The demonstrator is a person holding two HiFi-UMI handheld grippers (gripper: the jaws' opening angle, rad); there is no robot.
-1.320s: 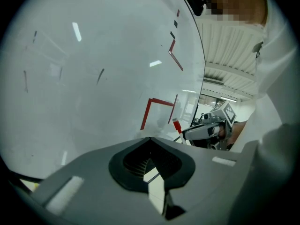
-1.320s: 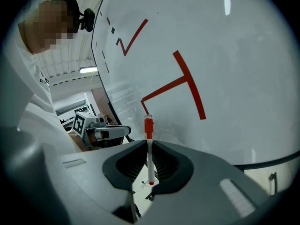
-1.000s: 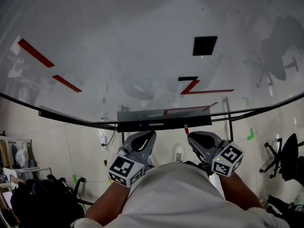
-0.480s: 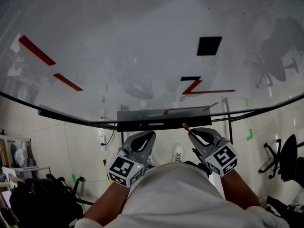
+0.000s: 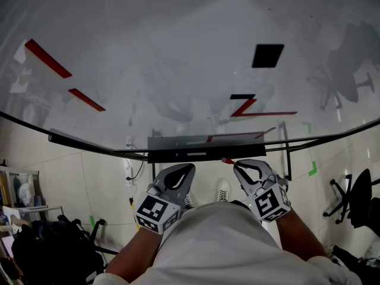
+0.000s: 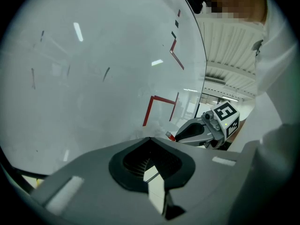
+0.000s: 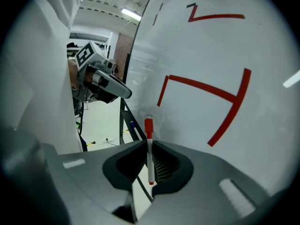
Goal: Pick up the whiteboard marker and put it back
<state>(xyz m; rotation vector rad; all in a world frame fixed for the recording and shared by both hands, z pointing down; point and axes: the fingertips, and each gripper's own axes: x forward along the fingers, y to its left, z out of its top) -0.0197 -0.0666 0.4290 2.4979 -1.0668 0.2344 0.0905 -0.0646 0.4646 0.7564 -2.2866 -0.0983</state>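
My right gripper [image 5: 236,165] is shut on a white whiteboard marker with a red cap [image 7: 149,149], which stands upright between the jaws. The red cap [image 5: 228,160] points at the dark marker tray [image 5: 178,155] under the whiteboard [image 5: 178,70]. From the left gripper view, that cap [image 6: 170,137] sticks out of the right gripper [image 6: 183,134] close to the board. My left gripper [image 5: 189,168] is shut with nothing in it and hovers beside the right one, just below the tray. It appears at upper left as the left gripper [image 7: 125,93] in the right gripper view.
The whiteboard bears red lines [image 5: 252,110] and black square magnets [image 5: 268,55]. A blue marker [image 7: 132,124] lies in the tray. On the tiled floor, an office chair [image 5: 356,198] stands at the right and a dark bag [image 5: 44,251] at the lower left.
My right gripper has swung left with the marker, bringing the red cap closer to the tray's middle. The left gripper has stayed put.
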